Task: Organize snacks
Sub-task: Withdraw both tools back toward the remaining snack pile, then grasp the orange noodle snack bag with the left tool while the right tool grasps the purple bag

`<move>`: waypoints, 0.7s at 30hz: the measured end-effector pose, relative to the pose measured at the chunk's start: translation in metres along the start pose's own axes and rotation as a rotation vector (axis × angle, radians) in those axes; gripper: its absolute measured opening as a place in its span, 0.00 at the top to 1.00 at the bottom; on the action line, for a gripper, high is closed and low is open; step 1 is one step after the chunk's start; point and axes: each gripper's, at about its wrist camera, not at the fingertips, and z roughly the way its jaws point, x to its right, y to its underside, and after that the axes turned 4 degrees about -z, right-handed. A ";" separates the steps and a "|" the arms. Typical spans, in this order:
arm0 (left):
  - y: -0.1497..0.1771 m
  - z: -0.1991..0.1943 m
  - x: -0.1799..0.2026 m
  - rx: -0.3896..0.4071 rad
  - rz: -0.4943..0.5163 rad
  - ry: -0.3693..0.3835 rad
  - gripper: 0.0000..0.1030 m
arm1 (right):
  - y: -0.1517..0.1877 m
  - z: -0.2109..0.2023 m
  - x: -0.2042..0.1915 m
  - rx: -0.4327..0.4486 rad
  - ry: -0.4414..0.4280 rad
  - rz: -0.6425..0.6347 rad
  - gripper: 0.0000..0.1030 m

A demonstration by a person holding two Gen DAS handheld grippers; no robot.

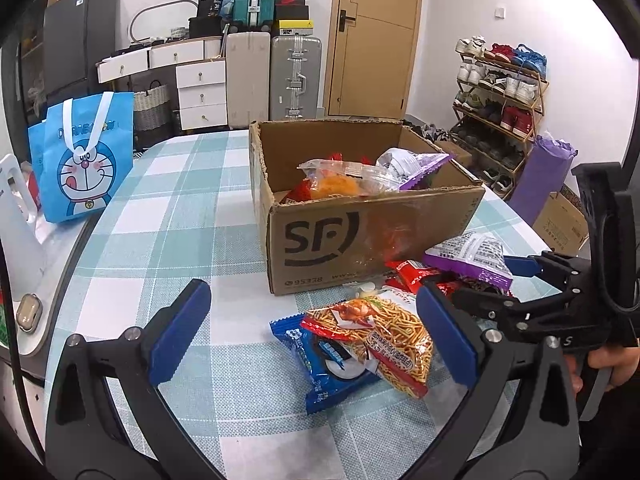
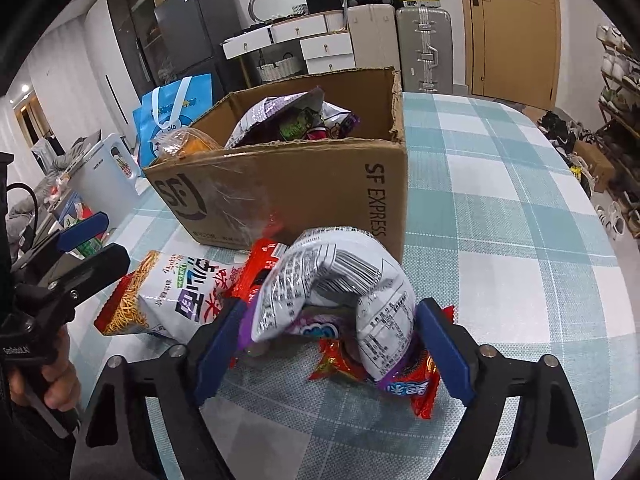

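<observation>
1. Sitting on the checked cloth of the desk, a cardboard box stands open-topped, with several snack packets already inside it, among them a clear bag of orange snacks and a purple and silver packet.
2. Just in front of the box, on the cloth, lies a loose cluster of packets: a noodle snack bag resting on top of a blue biscuit packet, and beside them some small red packets.
3. The right gripper is lowered over that cluster. Its blue fingers stand on either side of a crumpled purple and silver bag, which arches up between them. The left finger appears to touch the bag's edge; I cannot tell whether the right one does. The fingers are set wide, and no firm squeeze is visible.
4. The left gripper hovers above the noodle snack bag and the blue biscuit packet with its fingers spread wide and nothing between them.
5. A hand grips the handle of the left gripper, seen at the edge of the right wrist view.
6. Near the far left edge of the desk stands a blue cartoon tote bag, well apart from the box.
</observation>
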 end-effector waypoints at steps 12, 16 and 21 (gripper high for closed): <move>0.004 0.001 0.010 0.001 0.048 -0.005 0.01 | 0.000 -0.007 -0.005 0.057 0.060 -0.060 0.19; 0.007 0.004 0.014 -0.006 0.061 -0.009 0.01 | 0.000 -0.008 -0.001 0.059 0.057 -0.049 0.28; 0.009 0.008 0.016 -0.016 0.071 0.001 0.01 | 0.000 -0.007 0.002 0.058 0.058 -0.046 0.38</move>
